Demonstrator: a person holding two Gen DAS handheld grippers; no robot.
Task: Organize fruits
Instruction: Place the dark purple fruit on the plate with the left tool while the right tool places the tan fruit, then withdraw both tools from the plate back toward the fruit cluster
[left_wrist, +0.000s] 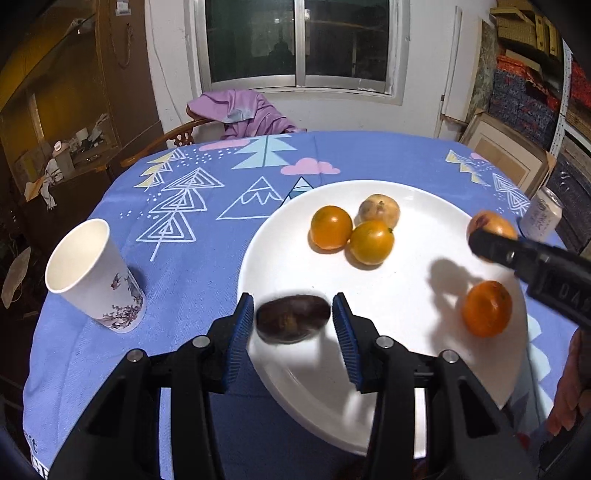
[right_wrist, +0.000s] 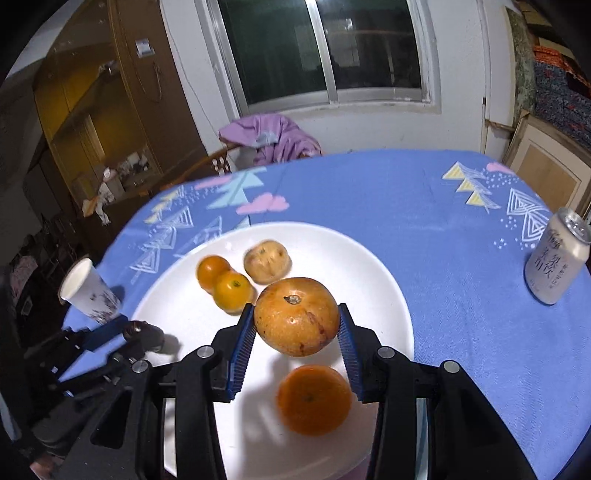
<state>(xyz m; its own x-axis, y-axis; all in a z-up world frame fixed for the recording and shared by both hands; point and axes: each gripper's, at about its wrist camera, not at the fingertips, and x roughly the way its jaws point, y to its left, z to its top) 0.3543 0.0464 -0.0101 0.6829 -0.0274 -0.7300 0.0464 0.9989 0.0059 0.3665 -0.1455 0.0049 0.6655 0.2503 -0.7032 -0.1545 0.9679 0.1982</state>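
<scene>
Our left gripper (left_wrist: 293, 319) clamps a dark fruit (left_wrist: 293, 324) over the near-left rim of the white plate (left_wrist: 280, 266); our right gripper (right_wrist: 296, 319) clamps a mottled orange fruit (right_wrist: 296, 316) above the plate's middle. Beneath it lies an orange (right_wrist: 314, 399); two small oranges (right_wrist: 225, 282) and a pale fruit (right_wrist: 266, 261) sit farther back. Paper cup (left_wrist: 94, 275) stands left, can (right_wrist: 557, 256) right, both off the plate on the blue tablecloth (right_wrist: 443, 221)
</scene>
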